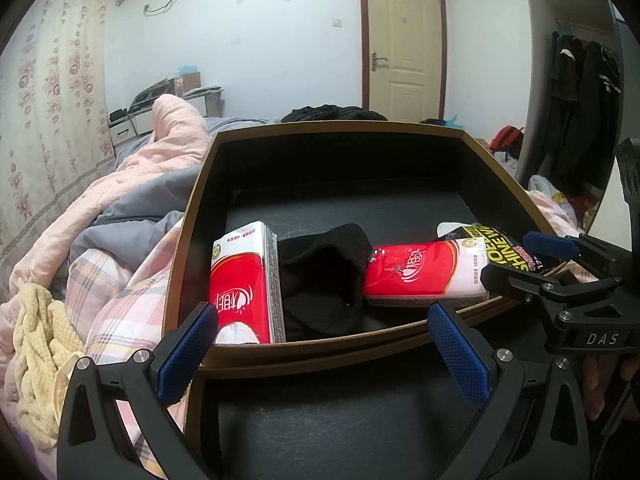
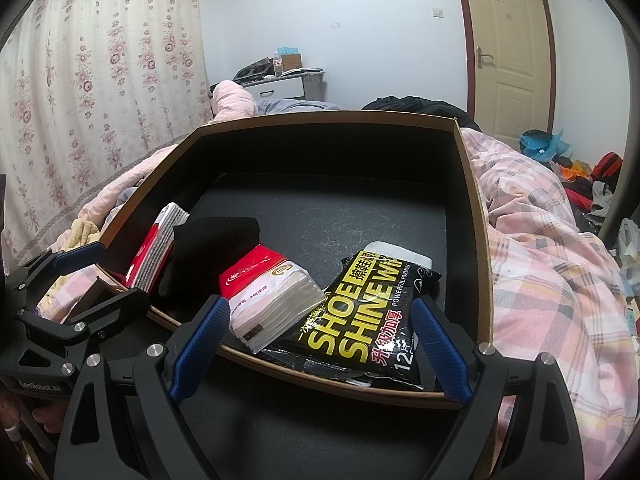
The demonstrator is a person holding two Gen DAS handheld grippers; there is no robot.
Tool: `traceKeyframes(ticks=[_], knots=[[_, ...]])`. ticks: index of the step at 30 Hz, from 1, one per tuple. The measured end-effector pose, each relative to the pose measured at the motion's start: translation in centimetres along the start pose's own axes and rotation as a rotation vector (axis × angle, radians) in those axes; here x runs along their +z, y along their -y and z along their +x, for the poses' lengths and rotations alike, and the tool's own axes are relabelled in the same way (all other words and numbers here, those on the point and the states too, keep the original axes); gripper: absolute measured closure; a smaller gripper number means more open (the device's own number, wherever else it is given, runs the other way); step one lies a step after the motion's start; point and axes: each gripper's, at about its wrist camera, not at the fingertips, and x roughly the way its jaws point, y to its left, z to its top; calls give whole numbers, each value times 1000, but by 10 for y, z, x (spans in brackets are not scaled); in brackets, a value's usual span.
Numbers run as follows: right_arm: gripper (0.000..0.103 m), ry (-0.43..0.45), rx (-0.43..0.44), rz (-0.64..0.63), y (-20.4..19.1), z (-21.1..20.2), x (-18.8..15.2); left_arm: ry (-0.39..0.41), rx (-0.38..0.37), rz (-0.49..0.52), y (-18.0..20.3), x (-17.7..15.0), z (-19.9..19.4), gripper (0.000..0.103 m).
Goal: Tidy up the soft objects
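Dark box point(image 2: 476, 216) with brown rim sits on the bed, on a pink plaid quilt point(image 2: 552, 280). Four items lie along its near wall.

From the left: upright red tissue pack point(image 1: 244, 284), black sock point(image 1: 324, 276), second red tissue pack point(image 2: 272, 300) lying tilted, black shoe-shine wipes pack point(image 2: 360, 320) lying flat. The tilted tissue pack overlaps the wipes pack's left edge.

Right gripper point(image 2: 320, 344): jaws wide open, nothing between the pads, hovering just outside the near rim. The wipes pack lies straight ahead of it, long axis running away from the jaws and slightly rightward. Its width looks to fit the opening. The right hand is clearly nearer to it.

Left gripper point(image 1: 324, 348): jaws also open and empty, outside the near rim, facing the sock and the upright pack.

Judgement: next pick is likely the wipes pack or the tilted tissue pack. The overlap may drag both.

Yellow cloth point(image 1: 36, 356) lies loose on the bed, left of the box.
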Motion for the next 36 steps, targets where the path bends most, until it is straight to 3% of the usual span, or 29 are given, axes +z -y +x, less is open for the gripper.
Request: traceKeyframes(ticks=[13,19,23,26,29,31,34,36], knots=[[11,-1,2,-1,0,1,0,0,10,-3,0,0,-1,0],[10,-3,4,-2,0,1,1,-46,-11,0,-3,3,0,0],[9,-3,11,4,2,0,1,-87,-33,-3,-3,12,-3,0],[9,-6,14,11,4,0,0,-66,-72,-7,-4,25,-16,0],[9,-6,13,9,5,0,0,-81,-63,-14,-7,42,-21,0],[9,-6,14,9,4,0,0,-136,-57,-34,-12,55,-13,0],[9,-6,13,9,5,0,0,-306,-76,-87,-23,69,16,0],[9,-6,14,9,4,0,0,-428,-129,-137,-31,73,40,0]])
